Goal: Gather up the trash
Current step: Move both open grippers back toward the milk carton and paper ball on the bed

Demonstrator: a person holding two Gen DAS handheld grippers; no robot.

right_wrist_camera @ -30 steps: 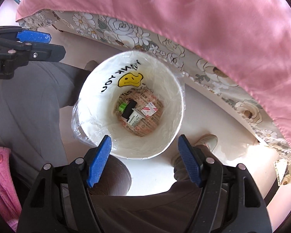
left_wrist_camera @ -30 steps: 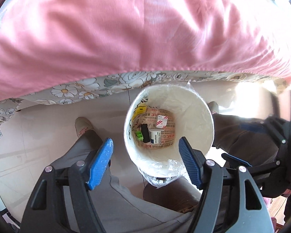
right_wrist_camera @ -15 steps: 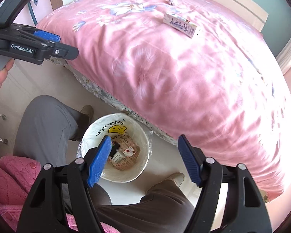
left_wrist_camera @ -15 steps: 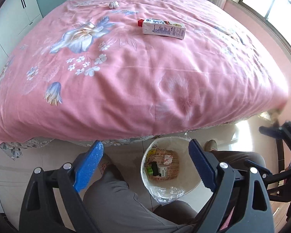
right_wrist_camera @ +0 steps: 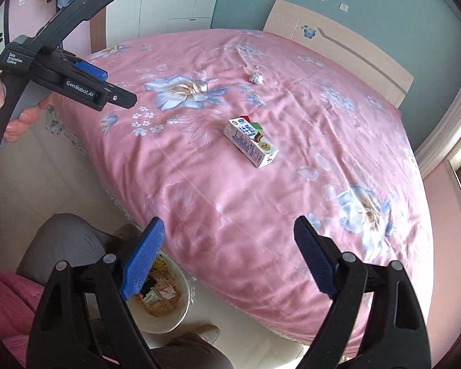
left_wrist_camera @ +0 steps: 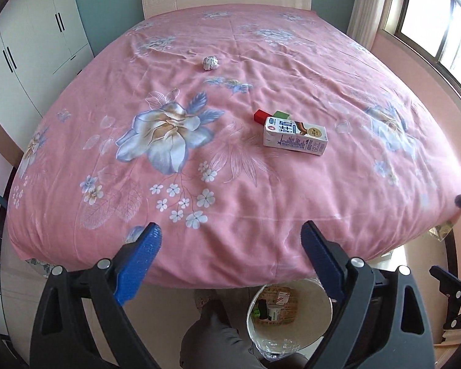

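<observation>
Clearly, both tools are seen empty: the left gripper (left_wrist_camera: pixel 227 258) is held wide apart over the near edge of the bed (left_wrist_camera: pixel 261 184), its jaws having just been opening with nothing between them, and the right gripper (right_wrist_camera: pixel 229 256) is likewise spread wide and bare, its jaws also just opened further. Taken from left to right in the left wrist view, a white wardrobe (left_wrist_camera: pixel 30 46) is seen against the wall, then a crumpled paper ball (left_wrist_camera: pixel 210 62) far up the pink cover, then a milk carton (left_wrist_camera: pixel 295 136) lying on its side nearer the middle, with a small red box (left_wrist_camera: pixel 262 115) touching its far end. The bin (left_wrist_camera: pixel 292 313), already holding a few packets, is placed on the floor just below the bed's edge, between the person's legs (left_wrist_camera: pixel 212 332). Trouble is judged most likely at the carton: the soft, wrinkled cover could be pinched along with it, or the carton could be nudged away if the jaws are brought down off-centre. The paper ball is judged a long reach, and could be rolled further off. The red box could be knocked aside when the carton is lifted. Nothing is seen blocking the way across the cover; only the left gripper, seen in the right wrist view, could be struck if both are sent to one item.
</observation>
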